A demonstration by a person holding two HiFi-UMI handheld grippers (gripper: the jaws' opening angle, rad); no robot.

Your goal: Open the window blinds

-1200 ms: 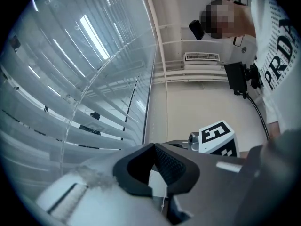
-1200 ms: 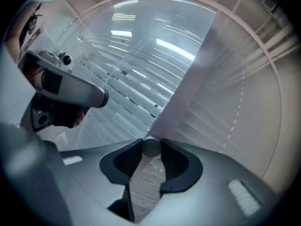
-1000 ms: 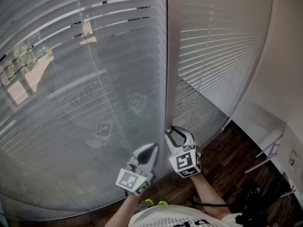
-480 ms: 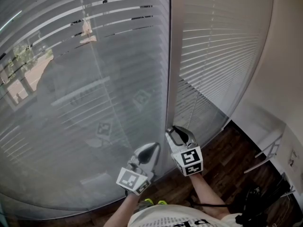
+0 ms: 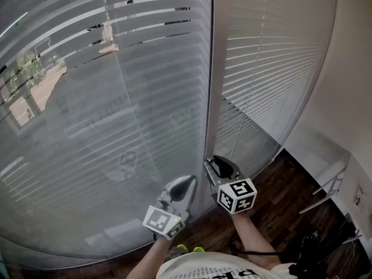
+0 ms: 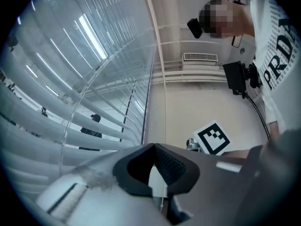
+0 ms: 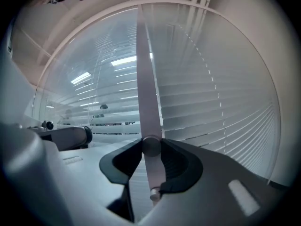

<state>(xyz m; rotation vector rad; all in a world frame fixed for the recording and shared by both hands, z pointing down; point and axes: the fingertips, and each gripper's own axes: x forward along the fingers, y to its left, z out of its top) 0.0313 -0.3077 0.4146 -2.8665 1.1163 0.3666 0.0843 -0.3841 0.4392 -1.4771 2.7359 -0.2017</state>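
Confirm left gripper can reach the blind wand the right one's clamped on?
Probably yes: left gripper sits beside the right gripper with nothing between, and the wand runs bare above the clamp. Its jaws look shut.

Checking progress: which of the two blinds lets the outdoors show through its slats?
The wide left blind: greenery and ground show between its slats at its left edge. The narrower right blind shows only pale slats.
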